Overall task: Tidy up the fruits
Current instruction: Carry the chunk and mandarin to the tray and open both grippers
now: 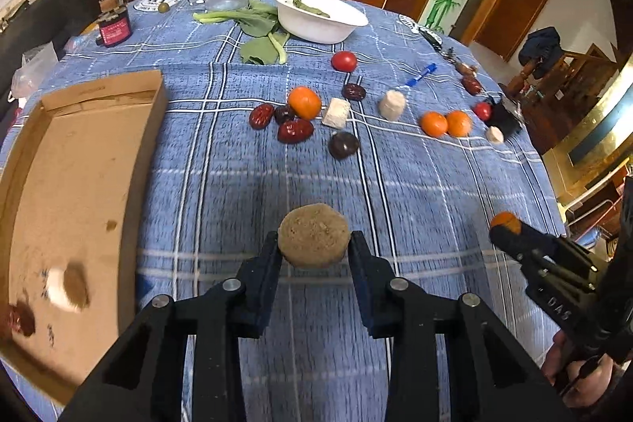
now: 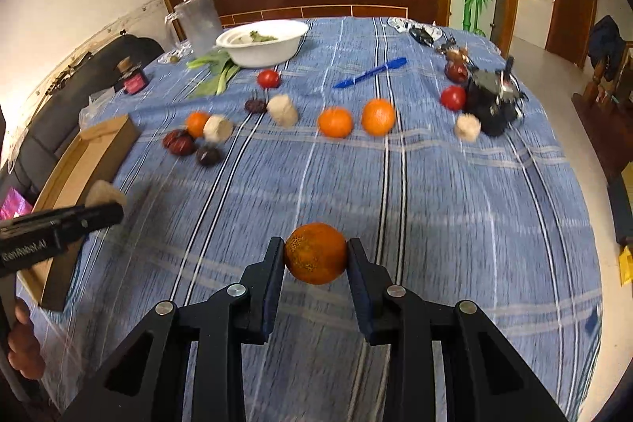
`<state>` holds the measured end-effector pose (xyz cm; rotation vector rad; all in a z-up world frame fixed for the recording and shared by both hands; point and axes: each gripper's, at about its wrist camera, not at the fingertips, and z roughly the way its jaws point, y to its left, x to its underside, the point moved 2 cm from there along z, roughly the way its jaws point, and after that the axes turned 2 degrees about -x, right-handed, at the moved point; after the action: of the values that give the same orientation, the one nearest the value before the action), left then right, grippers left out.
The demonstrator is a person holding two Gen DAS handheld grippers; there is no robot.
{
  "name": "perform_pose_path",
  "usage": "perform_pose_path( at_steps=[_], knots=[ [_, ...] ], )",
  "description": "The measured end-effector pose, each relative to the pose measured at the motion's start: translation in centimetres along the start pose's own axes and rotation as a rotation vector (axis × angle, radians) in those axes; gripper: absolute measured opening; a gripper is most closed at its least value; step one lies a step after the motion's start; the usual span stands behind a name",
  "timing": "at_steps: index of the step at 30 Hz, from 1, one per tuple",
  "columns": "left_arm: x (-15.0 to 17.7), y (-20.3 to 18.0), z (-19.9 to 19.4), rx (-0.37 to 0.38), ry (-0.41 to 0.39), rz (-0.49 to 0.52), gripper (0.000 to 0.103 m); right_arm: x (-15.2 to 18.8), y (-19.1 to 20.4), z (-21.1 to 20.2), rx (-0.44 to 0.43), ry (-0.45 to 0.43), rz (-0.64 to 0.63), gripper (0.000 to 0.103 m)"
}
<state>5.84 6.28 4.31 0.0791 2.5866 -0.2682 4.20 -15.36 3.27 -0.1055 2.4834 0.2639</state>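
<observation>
Left gripper (image 1: 314, 244) clamped a brown puck (image 1: 313, 241), lifted just right of the box (image 1: 79, 161). Right gripper (image 2: 315, 252) pinched an orange (image 2: 315, 252) farther right of the box, off the cloth (image 2: 435, 204). Best carried level over the box wall, lowered beside the pieces inside, then released.

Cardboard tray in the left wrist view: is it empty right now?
No, the cardboard tray already holds a pale round piece and a red date near its close end.
</observation>
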Motion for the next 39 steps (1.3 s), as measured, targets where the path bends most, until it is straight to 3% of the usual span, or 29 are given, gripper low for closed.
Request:
perform_pose_path(
  at_steps=[6,15,32,39],
  knots=[
    [1.5,0.6,-2.3,-0.004,-0.028,0.002,0.033,1.5,1.9,-0.9,-0.004,0.005,0.014,0.034],
    [1.1,4.8,-5.4,-0.035,-0.089,-0.056,0.033,0.0,7.2,-1.1,-0.04,-0.01,-0.054,0.034],
    [0.7,20.1,-7.3,-0.24,-0.117,-0.255,0.033,-5.0,22.4,3.4,-0.227,0.021,-0.232,0.035],
    [1.3,24.9,-6.3,-0.307,-0.082,-0.303,0.033,-5.5,28.4,6.9,-0.271,0.064,-0.312,0.035]
  ],
)
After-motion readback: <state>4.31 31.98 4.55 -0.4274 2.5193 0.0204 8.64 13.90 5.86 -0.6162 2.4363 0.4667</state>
